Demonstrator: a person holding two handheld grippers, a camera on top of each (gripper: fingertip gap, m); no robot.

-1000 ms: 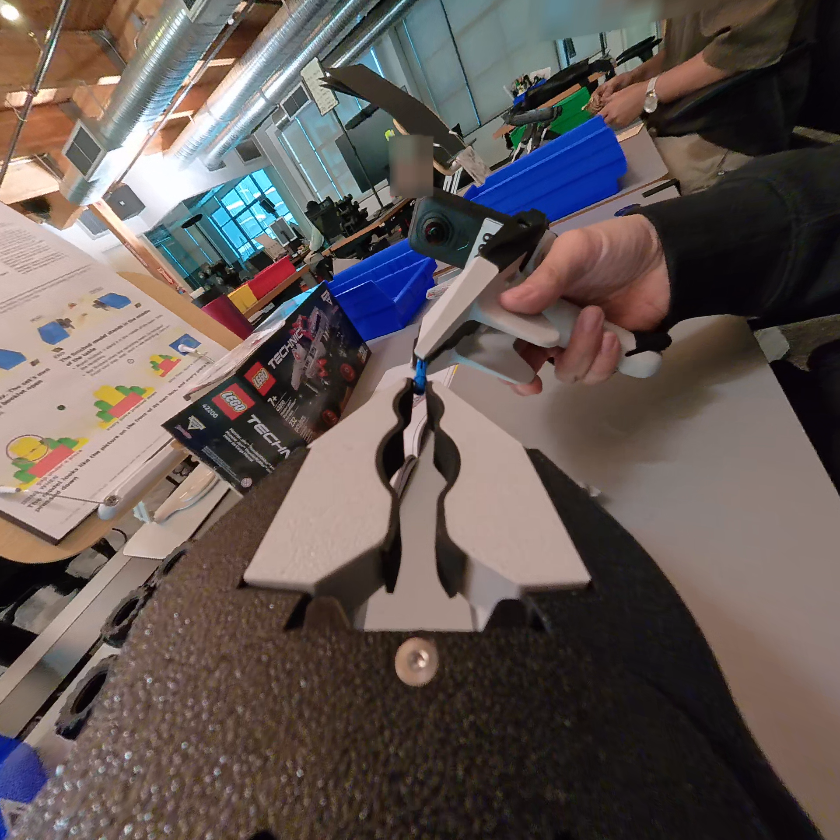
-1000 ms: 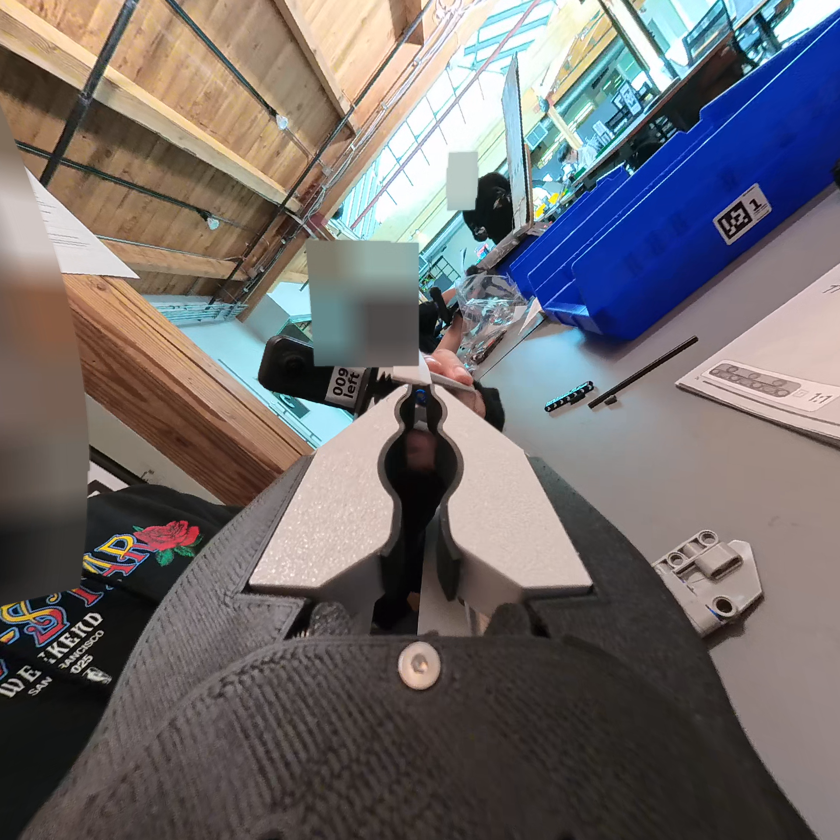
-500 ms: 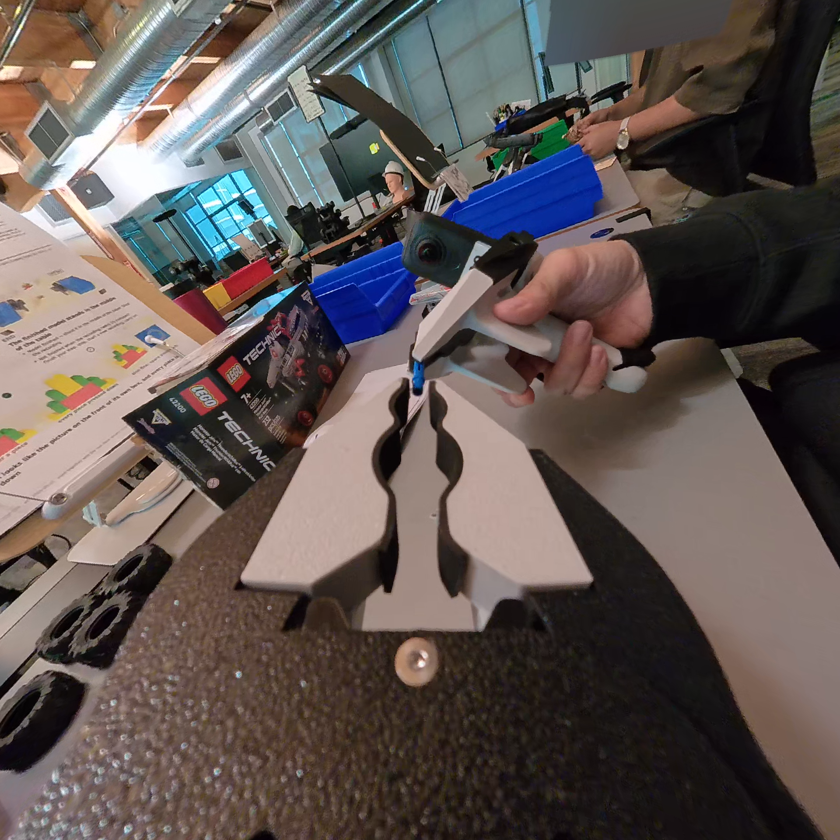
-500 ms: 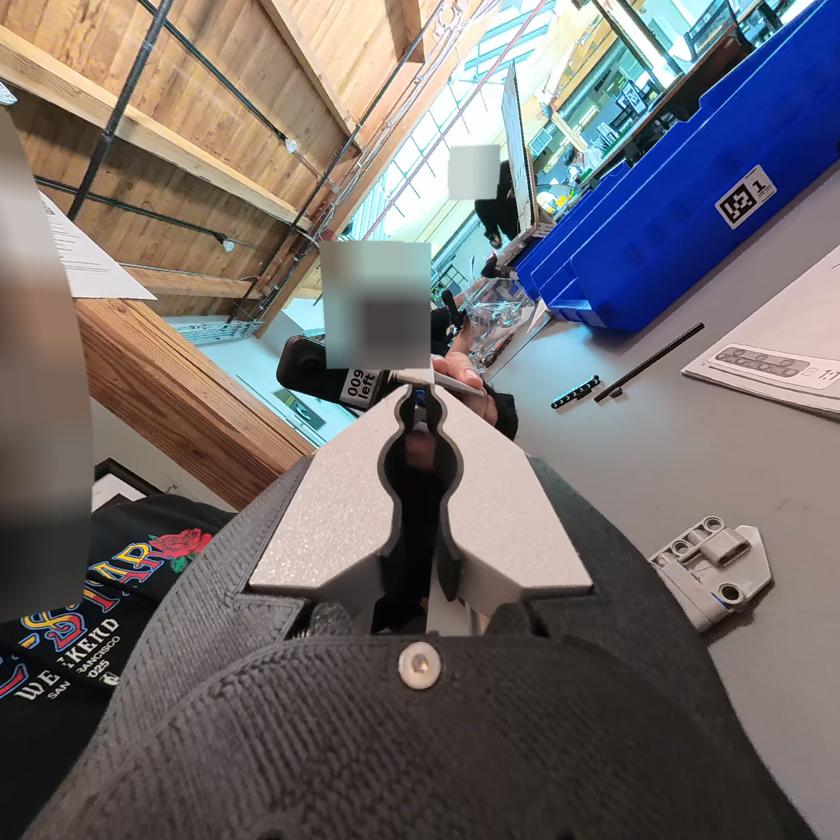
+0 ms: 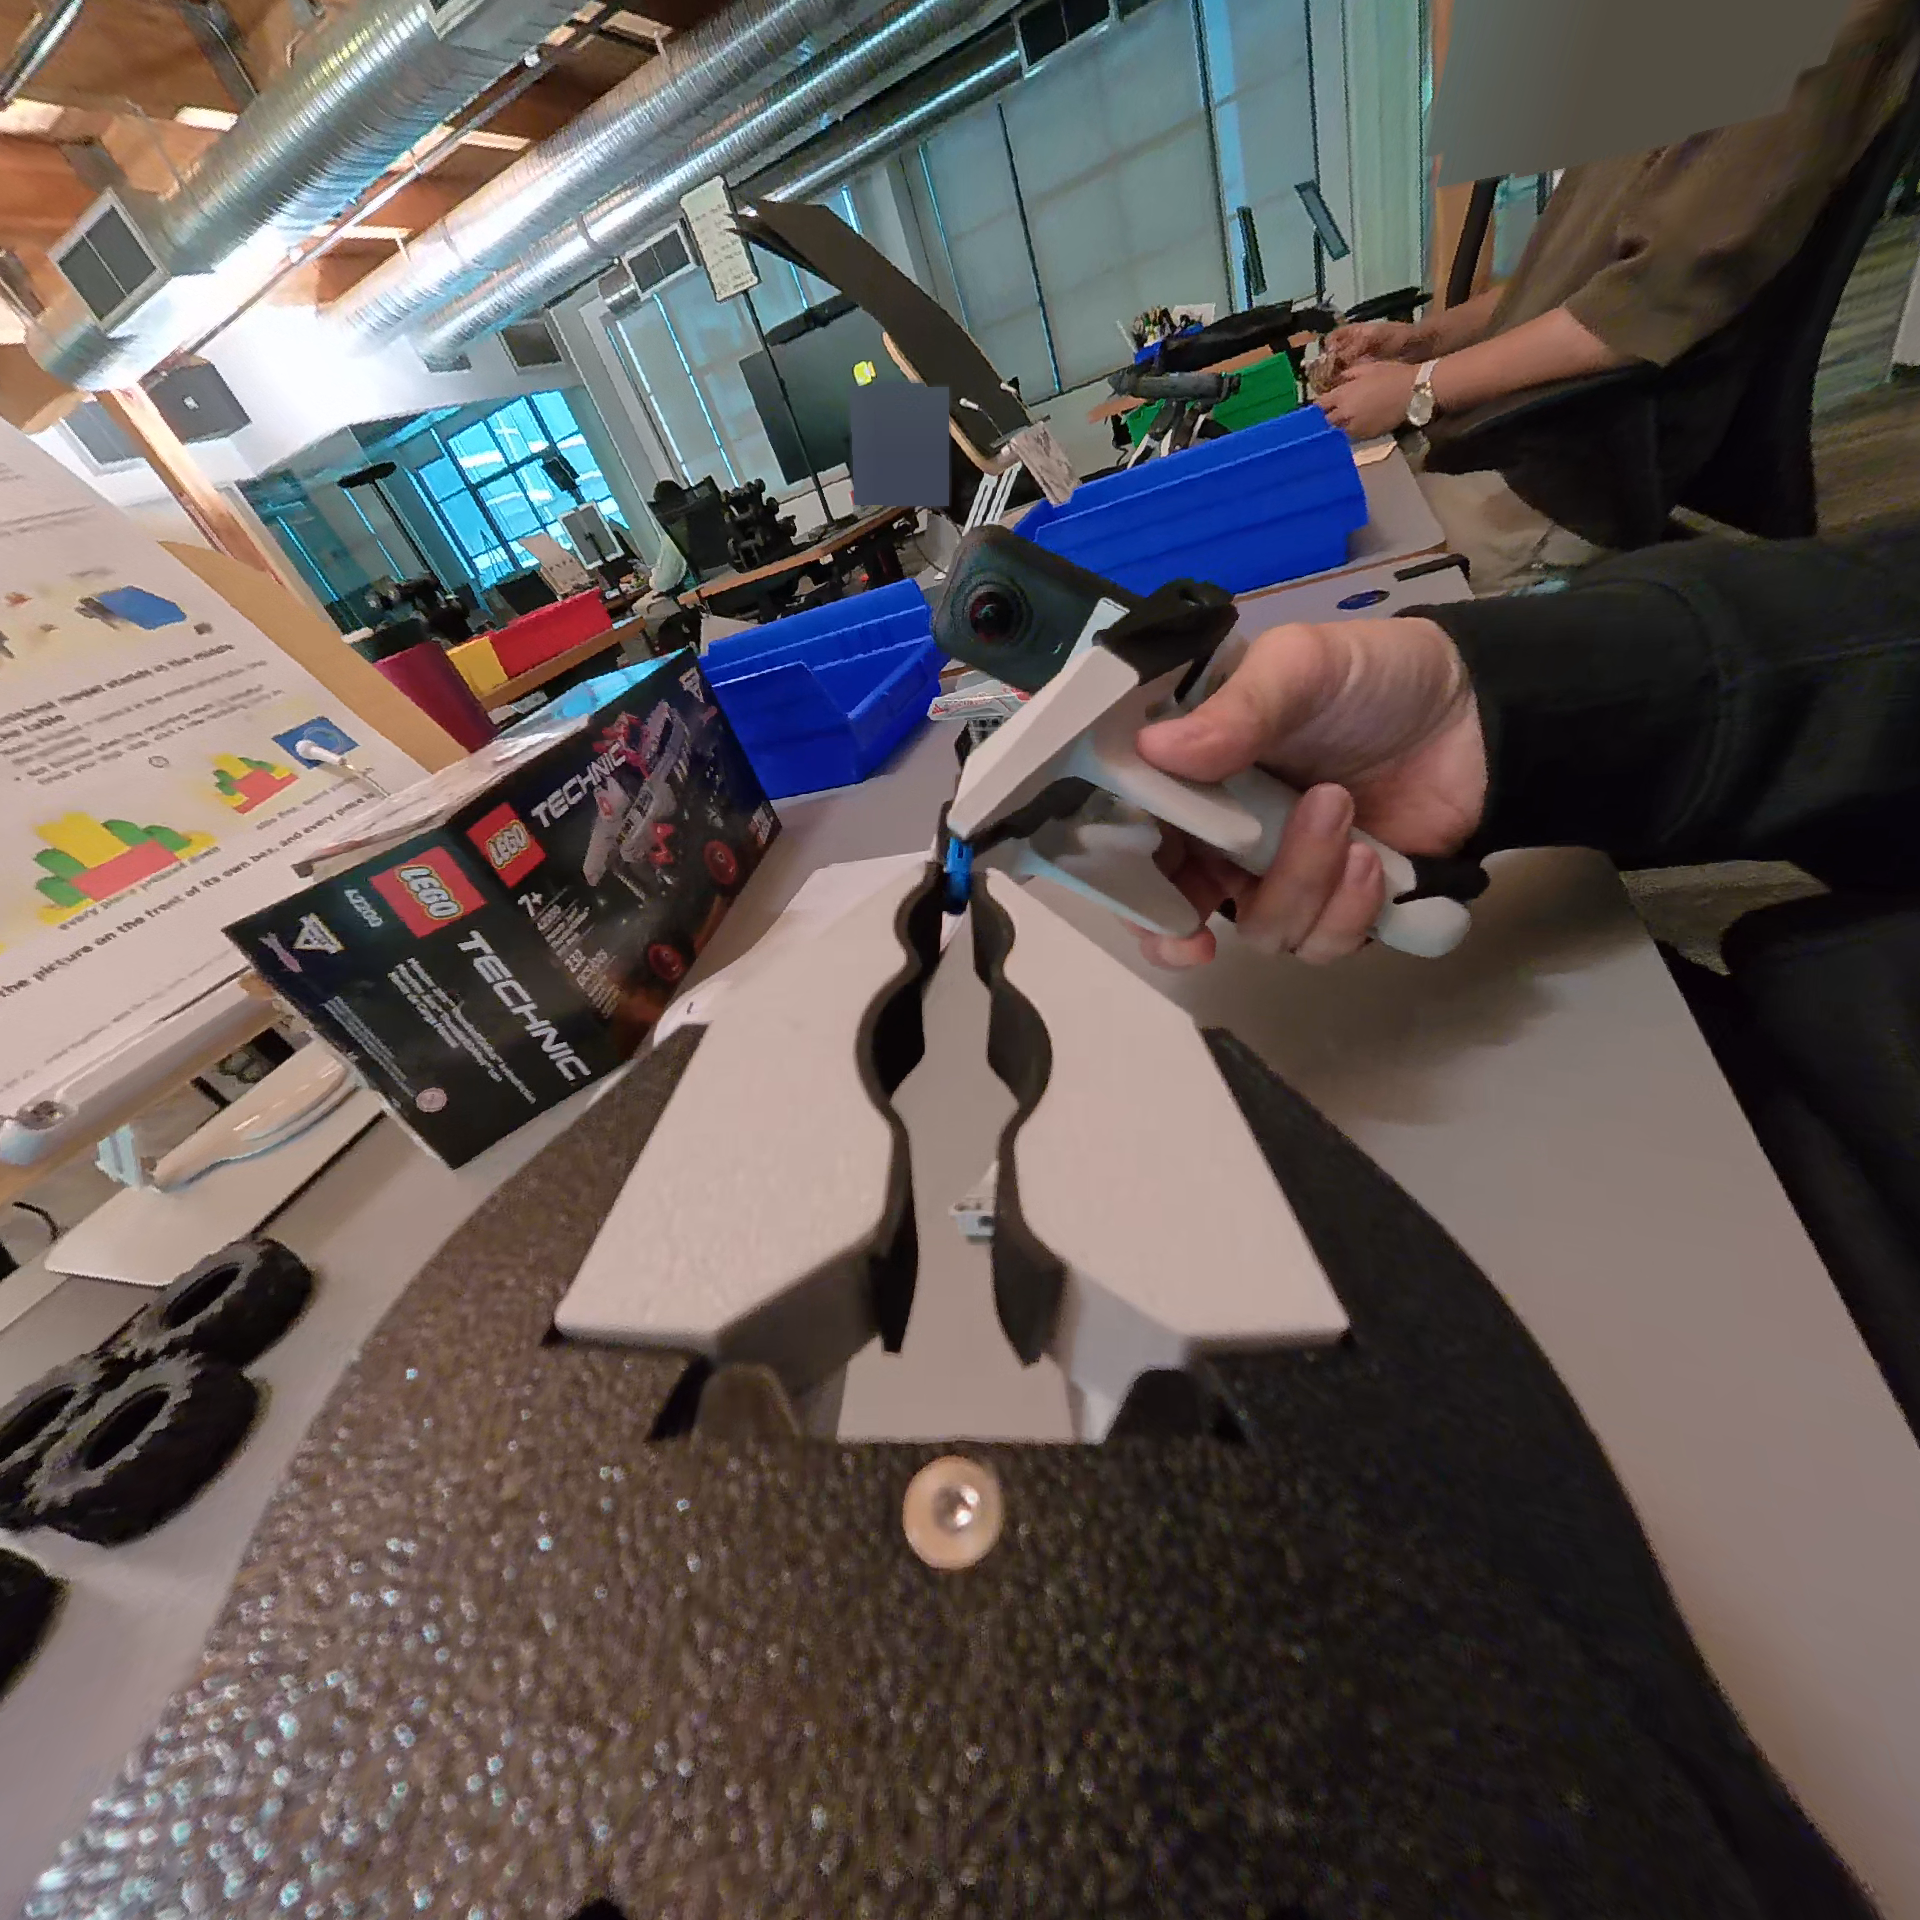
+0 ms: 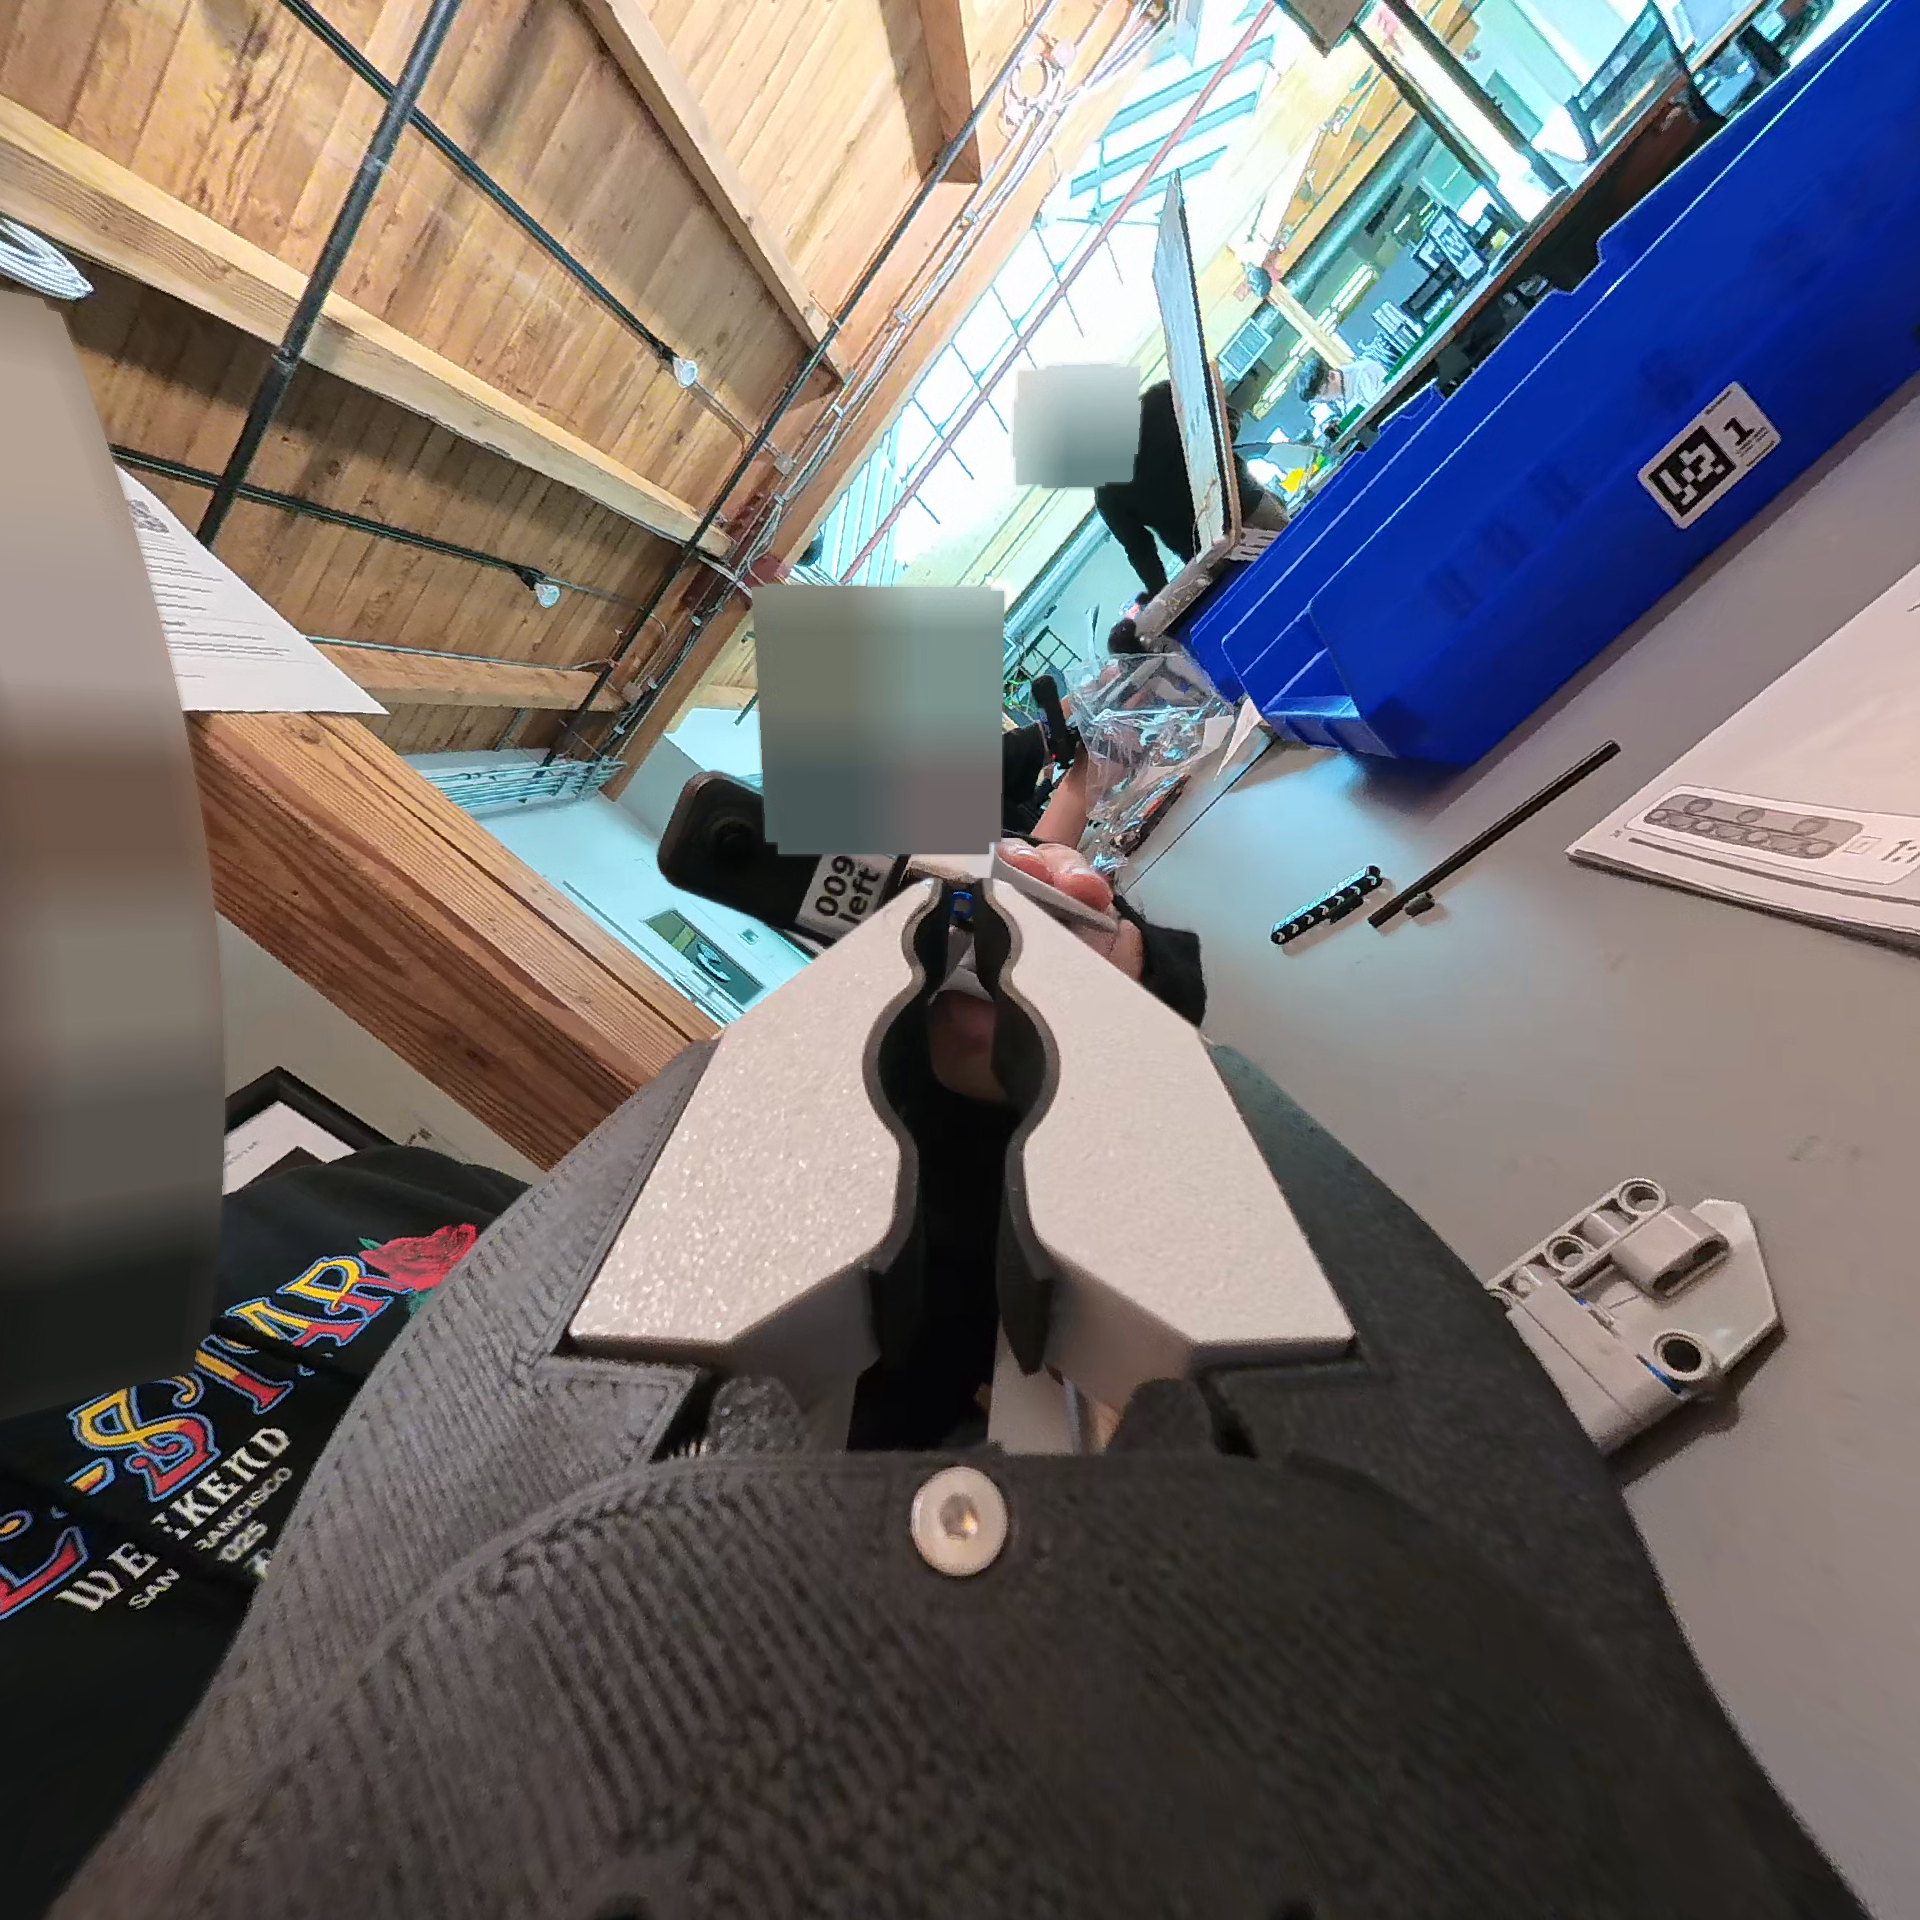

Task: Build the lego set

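Grey table (image 5: pixel 1455 1091): Lego box (image 5: pixel 520 914) at 10 o'clock, black tyres (image 5: pixel 125 1434) at 8. Left gripper (image 5: pixel 951 883), right gripper (image 6: pixel 958 902) tip-to-tip, both clamped on blue pin (image 5: pixel 957 864). Blue bins (image 6: pixel 1558 499), timber ceiling (image 6: pixel 468 260).

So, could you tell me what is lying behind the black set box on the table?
Behind the black set box, blue bins sit on the table, with red and yellow bins farther back. The box hides whatever lies directly against its back.
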